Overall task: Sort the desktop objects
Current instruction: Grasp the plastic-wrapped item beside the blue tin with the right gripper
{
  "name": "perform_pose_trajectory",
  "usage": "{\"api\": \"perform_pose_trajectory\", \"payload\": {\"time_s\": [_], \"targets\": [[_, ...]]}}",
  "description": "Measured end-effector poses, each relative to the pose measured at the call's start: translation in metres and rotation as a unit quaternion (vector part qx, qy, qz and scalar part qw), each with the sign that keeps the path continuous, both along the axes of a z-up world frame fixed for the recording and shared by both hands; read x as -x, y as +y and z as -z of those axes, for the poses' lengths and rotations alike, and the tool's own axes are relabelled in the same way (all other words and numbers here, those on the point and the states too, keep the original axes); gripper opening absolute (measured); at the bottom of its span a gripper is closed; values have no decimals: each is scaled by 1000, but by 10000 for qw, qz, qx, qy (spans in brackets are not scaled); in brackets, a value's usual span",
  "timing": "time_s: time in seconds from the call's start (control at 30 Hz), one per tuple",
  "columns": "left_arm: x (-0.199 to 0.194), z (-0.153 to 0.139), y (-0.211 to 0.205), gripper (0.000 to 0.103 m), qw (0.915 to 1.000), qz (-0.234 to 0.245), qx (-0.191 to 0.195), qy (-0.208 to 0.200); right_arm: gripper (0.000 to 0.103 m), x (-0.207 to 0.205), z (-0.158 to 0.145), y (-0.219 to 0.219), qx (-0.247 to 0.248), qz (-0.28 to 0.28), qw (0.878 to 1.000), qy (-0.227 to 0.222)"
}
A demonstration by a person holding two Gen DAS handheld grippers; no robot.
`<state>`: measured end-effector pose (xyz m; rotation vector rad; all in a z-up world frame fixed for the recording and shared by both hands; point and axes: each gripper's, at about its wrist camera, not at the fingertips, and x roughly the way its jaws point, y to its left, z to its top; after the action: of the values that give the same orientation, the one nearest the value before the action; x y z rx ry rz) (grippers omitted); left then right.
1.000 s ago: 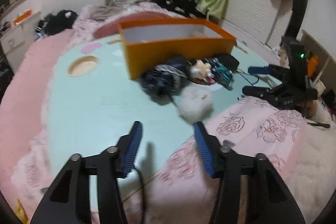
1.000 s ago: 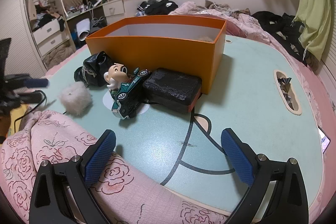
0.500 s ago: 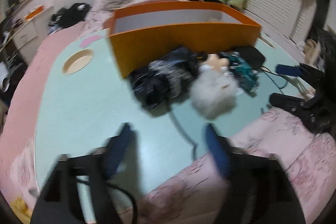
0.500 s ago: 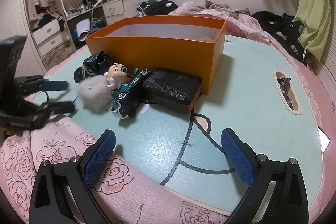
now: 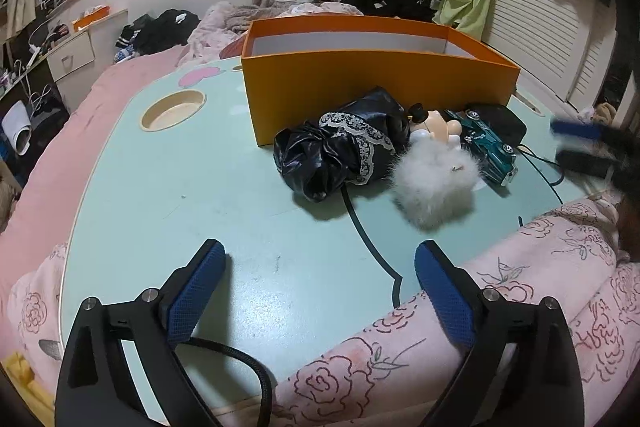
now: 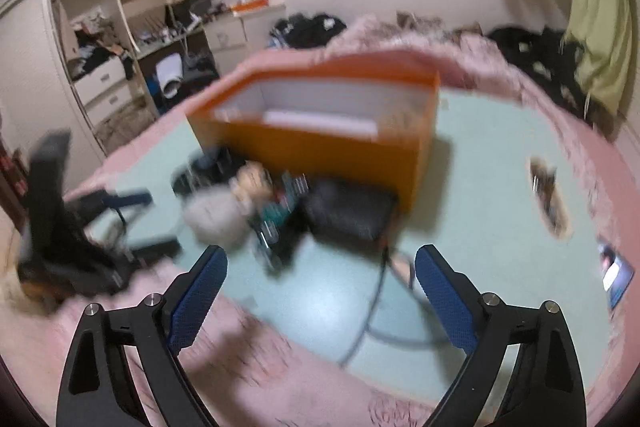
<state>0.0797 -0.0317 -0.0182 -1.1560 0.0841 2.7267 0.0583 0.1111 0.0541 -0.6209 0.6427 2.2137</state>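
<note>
An orange box (image 5: 376,95) stands open on the mint table (image 5: 160,207). Against its front lie a black lace-trimmed bundle (image 5: 340,155), a white fluffy pom-pom (image 5: 434,183), a small doll (image 5: 436,123), a teal toy car (image 5: 488,147) and a black case (image 5: 500,119). My left gripper (image 5: 320,255) hovers short of the pile, jaws opening, nothing between them. My right gripper (image 6: 320,259) is over the table's near edge, jaws wide but closing slightly, also empty. Its view is blurred and shows the box (image 6: 320,147), the pom-pom (image 6: 216,217) and the case (image 6: 348,211).
A pink floral blanket (image 5: 520,267) overlaps the table's near edge. A round cup recess (image 5: 172,109) lies at the table's left and a slot (image 6: 548,195) at its right, with a phone (image 6: 616,275) beyond. Clothes and bedding are heaped behind the box.
The left gripper's jaws have spread wide and it has come nearer the pile. The pom-pom has shifted up against the doll and car. The right gripper has risen, blurring its view.
</note>
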Motion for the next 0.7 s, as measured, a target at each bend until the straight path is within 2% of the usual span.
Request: {"api": "perform_pose_trajectory", "payload": {"time_s": [0.07,0.13,0.23,0.3,0.4,0.5,0.53,0.57,0.6,0.7], "targets": [[0,0,0,96,10000,-1,-1,7,96,11,-19,17,293,-177,9989,333],[1,0,0,96,10000,-3,-3,12,95,36,-33,50,1032,-394,9913,715],[1,0,0,96,10000,-3,-10,21,79,80,-32,88,1986,-700,9728,966],[1,0,0,96,10000,-3,-10,24,63,110,-27,106,2282,-715,9674,828],[1,0,-1,96,10000,-2,-15,37,60,141,-15,125,2693,-763,9575,699],[1,0,-1,96,10000,-5,-23,53,57,157,1,135,2873,-604,9552,374],[2,0,-1,96,10000,-3,-25,59,56,160,6,138,2967,-583,9523,407],[1,0,-1,96,10000,-1,-26,59,47,161,11,141,3089,-598,9481,466],[1,0,-1,96,10000,-1,-27,65,30,164,18,144,3227,-658,9428,528],[1,1,0,96,10000,-5,-25,64,30,159,24,149,3391,-709,9337,900]]}}
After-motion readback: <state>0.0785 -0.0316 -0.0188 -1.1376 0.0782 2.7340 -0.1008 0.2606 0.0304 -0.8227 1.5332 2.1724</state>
